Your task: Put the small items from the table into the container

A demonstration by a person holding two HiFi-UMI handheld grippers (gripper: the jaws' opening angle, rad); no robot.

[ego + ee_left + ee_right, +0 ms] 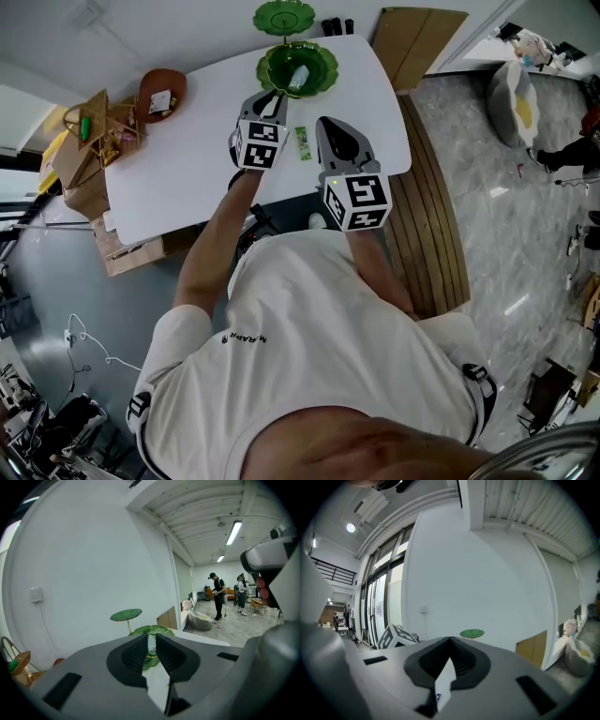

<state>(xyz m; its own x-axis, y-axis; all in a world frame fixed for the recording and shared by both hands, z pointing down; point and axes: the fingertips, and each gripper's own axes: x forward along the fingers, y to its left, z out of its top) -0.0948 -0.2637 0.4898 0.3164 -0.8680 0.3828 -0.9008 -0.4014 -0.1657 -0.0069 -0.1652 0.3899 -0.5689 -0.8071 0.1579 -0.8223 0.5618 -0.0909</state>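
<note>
1. Head view: the green bowl [328,64] sits at the far end of the white table [187,187], and a small clear bottle [298,77] already lies in its middle. Your left gripper [271,97] hovers at the bowl's near rim. Your right gripper [325,122] is a little further back from the bowl, on its right. A green sachet [302,142] lies flat on the table between the two grippers, just short of the bowl, and has yet to go in. A leaf dish on a stem [284,16] rises right behind the bowl.

2. Left gripper view: your jaws stand close with a slim gap. The bottle and bowl show through that gap, but the bottle looks to be resting in the bowl, so I judge the tool released and carrying nothing. This close to the rim, a careless swing could shove the bowl, or tip the stemmed dish behind it.

3. Right gripper view: your tips meet, clenched on nothing, with only the table visible behind them. If you go for the sachet this way, closed tips will just push it. It is thin and flat, so it may skid away from the bowl or slip out from under the pads. Both tools flank it and could knock together.
</note>
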